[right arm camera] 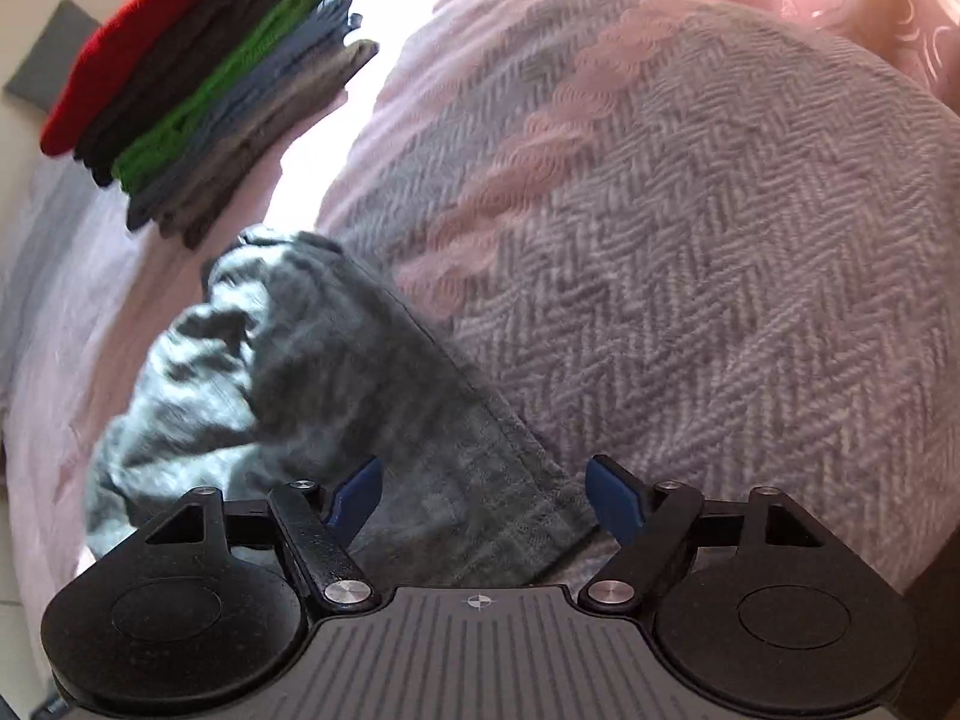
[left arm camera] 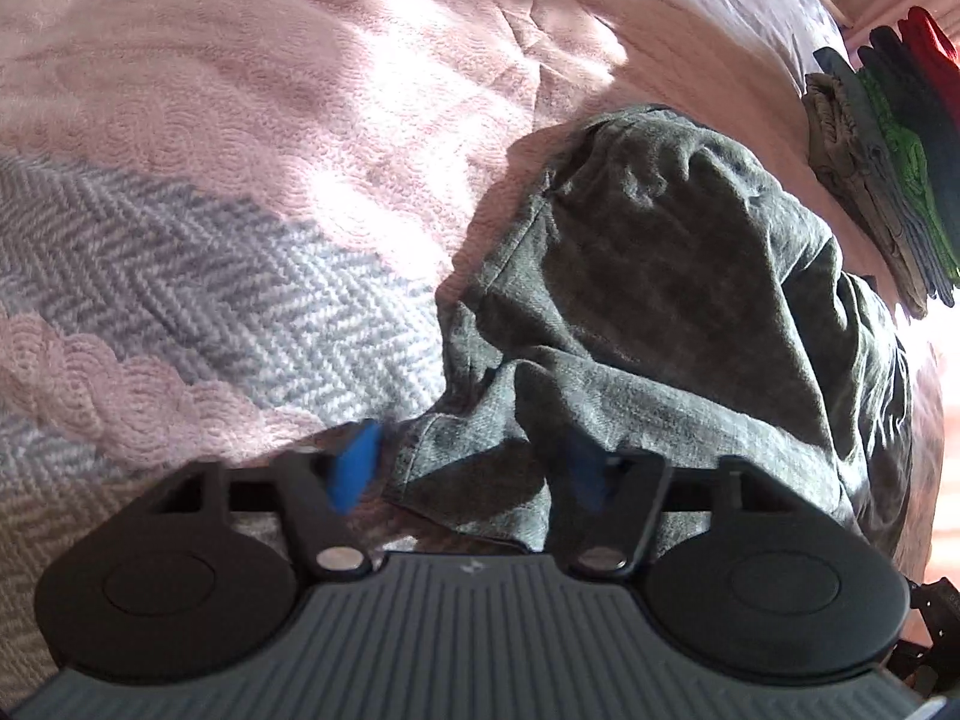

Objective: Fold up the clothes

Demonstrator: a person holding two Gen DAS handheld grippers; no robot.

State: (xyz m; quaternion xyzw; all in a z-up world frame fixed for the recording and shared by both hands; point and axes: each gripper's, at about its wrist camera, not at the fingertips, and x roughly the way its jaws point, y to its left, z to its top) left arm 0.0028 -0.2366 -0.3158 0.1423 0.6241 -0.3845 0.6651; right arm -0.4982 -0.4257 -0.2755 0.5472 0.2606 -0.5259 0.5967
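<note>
A bed fills nearly everything in sight, spread with a pink quilt [left arm camera: 252, 78] stitched in swirls. Over it lies a grey herringbone blanket [right arm camera: 720, 276] with a pink scalloped band. Strong sunlight falls in bright patches across the quilt. Pale floor [right arm camera: 36, 18] shows beyond the bed's edge, with a grey mat [right arm camera: 51, 60] on it.

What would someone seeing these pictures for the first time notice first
The crumpled grey-green garment lying on the pink and grey herringbone bedspread draws the eye first, spread in front of both tongs. Next is the neat stack of folded clothes beyond it near the bed's edge, with a bright red piece on top and a vivid green layer beneath. The right tongs stand open over a hem of the garment.
</note>
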